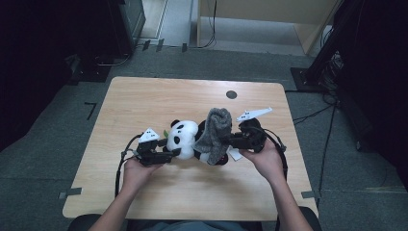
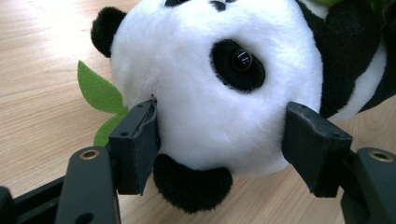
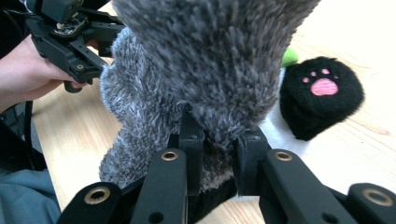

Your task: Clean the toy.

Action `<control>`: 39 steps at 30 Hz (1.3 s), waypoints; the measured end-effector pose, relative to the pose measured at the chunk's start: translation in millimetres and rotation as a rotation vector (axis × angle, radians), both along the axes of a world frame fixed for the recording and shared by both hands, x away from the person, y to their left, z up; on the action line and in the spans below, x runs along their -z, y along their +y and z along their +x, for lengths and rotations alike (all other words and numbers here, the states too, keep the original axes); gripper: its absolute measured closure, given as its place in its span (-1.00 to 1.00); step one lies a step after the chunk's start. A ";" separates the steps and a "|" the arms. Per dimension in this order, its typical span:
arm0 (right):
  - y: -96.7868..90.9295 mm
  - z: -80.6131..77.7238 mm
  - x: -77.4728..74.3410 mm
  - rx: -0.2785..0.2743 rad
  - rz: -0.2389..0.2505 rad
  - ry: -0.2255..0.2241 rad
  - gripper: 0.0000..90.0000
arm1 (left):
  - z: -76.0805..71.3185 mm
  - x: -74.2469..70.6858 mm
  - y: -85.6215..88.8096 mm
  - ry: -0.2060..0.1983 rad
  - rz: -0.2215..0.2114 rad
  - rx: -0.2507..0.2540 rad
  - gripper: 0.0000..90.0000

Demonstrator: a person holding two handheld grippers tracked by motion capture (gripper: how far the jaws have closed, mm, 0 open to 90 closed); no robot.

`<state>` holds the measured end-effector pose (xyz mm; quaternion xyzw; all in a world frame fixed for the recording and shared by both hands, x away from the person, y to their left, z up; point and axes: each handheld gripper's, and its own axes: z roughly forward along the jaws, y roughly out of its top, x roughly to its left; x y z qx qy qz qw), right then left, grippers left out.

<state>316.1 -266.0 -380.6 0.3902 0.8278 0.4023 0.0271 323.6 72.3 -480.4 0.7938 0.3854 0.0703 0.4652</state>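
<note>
we see a plush panda [image 1: 185,139] lying on its side near the middle of the wooden tabletop [image 1: 144,101], with a fuzzy grey sock [image 1: 215,132] draped over its body. our left gripper [image 1: 168,155] has its fingers [image 2: 135,144] set on either side of the panda's white head, pads pressed into the fur, so it grasps the head; a green felt leaf [image 2: 95,88] sticks out beside the left pad. our right gripper [image 1: 230,141] has its fingers [image 3: 191,140] clenched on the sock, with a fold of the grey pile pinched between the two pads. in the right gripper view, the sock [image 3: 210,65] rises above the jaws, and a black paw with a pink pad print [image 3: 322,95] lies on the tabletop just beside it. a small dark round disc [image 1: 231,94] sits on the tabletop near the far edge, well apart from the toy.
</note>
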 end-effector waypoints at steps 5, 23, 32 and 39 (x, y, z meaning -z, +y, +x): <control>-8.8 -1.3 -2.1 0.019 -0.003 -0.012 0.74 | 0.1 0.3 0.0 0.000 0.004 0.001 -0.30; -33.0 5.3 19.3 0.129 -0.188 -0.014 0.74 | 0.2 0.6 0.5 0.003 0.000 0.001 -0.32; -45.3 2.3 24.2 0.162 -0.166 0.004 0.74 | 0.8 1.3 0.8 0.003 -0.003 0.011 -0.34; -32.1 10.1 35.7 0.149 -0.164 0.013 0.74 | 1.9 2.8 1.7 0.000 -0.011 0.026 -0.39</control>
